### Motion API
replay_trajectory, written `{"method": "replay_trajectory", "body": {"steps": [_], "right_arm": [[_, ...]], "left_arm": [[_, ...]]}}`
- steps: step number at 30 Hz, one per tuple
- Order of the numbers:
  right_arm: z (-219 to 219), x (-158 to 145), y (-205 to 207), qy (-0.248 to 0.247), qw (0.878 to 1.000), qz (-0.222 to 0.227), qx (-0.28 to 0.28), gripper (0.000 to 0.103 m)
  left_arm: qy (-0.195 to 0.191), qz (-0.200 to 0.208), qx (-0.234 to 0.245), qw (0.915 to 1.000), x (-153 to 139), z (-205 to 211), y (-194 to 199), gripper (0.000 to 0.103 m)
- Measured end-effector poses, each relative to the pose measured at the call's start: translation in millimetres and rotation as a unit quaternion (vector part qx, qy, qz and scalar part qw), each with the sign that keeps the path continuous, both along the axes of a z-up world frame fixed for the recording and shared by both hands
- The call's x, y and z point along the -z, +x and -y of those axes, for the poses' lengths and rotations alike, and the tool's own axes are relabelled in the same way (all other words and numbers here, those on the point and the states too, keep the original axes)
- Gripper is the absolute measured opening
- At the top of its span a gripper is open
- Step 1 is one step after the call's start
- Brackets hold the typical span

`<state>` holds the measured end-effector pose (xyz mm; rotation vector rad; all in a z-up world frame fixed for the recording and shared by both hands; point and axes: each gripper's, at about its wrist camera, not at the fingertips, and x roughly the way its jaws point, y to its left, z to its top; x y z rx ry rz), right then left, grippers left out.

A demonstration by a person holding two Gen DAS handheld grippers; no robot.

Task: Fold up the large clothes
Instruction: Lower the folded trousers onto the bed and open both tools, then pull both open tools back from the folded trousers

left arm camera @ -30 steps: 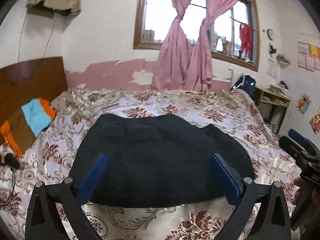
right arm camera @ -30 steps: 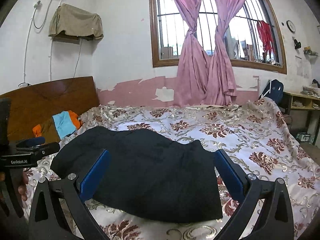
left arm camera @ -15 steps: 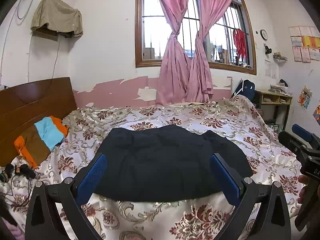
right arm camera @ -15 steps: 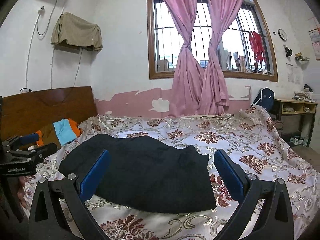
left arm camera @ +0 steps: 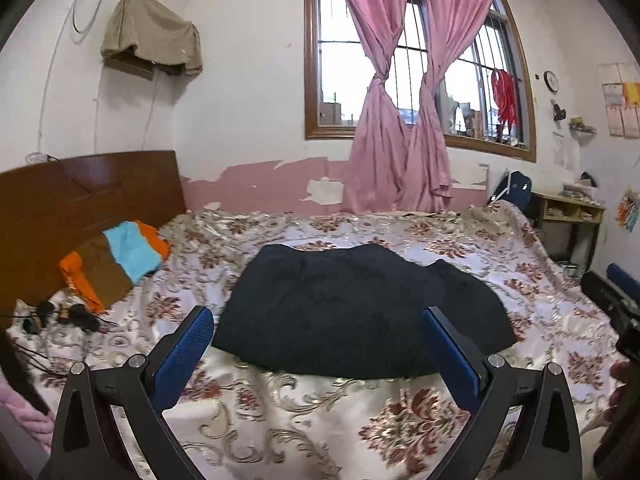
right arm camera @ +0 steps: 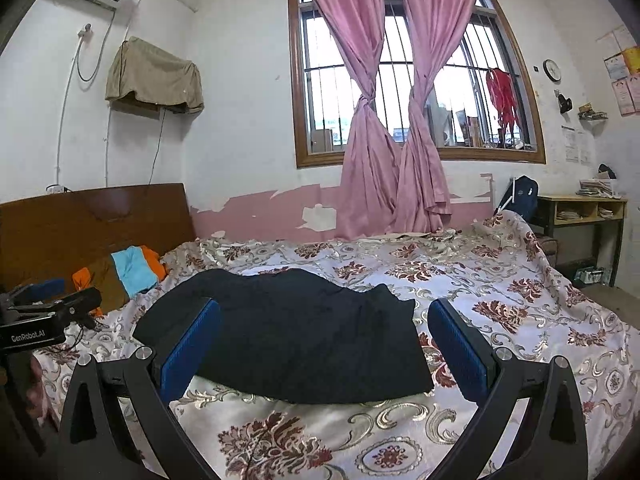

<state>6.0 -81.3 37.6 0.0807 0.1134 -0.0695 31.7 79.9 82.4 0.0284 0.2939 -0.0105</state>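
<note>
The black garment (left arm camera: 360, 312) lies folded into a soft, matte, rounded slab on the floral bedspread (left arm camera: 304, 412), further from both cameras than a second ago, since both grippers have drawn back and risen. The left gripper (left arm camera: 316, 344) and right gripper (right arm camera: 324, 344) hover short of it, blue ribbed pads spread wide, holding nothing. Left of the garment, a folded orange, brown and turquoise cloth (left arm camera: 114, 260) leans by the glossy wooden headboard (left arm camera: 80, 196).

- Black angular plastic left gripper (left arm camera: 318, 330): blue ribbed finger pads (left arm camera: 185, 350), silver screws are seen.
- Matching black right gripper (right arm camera: 324, 338); "GenRobot.AI" is printed in white at nine o'clock.
</note>
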Motion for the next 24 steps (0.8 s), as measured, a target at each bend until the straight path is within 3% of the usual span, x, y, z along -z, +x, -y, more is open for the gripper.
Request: {"method": "replay_trajectory", "body": {"steps": [12, 24], "right_arm": [[-2, 23, -21, 0.015, 1.0, -0.016, -0.002, 0.102], [10, 60, -14, 0.015, 0.998, -0.058, 0.015, 0.102]], "left_arm": [[0.01, -0.001, 0.001, 0.9999, 21, -5, -19, 0.103], [-0.011, -0.062, -0.014, 0.9979, 67, -13, -9, 0.103]]}}
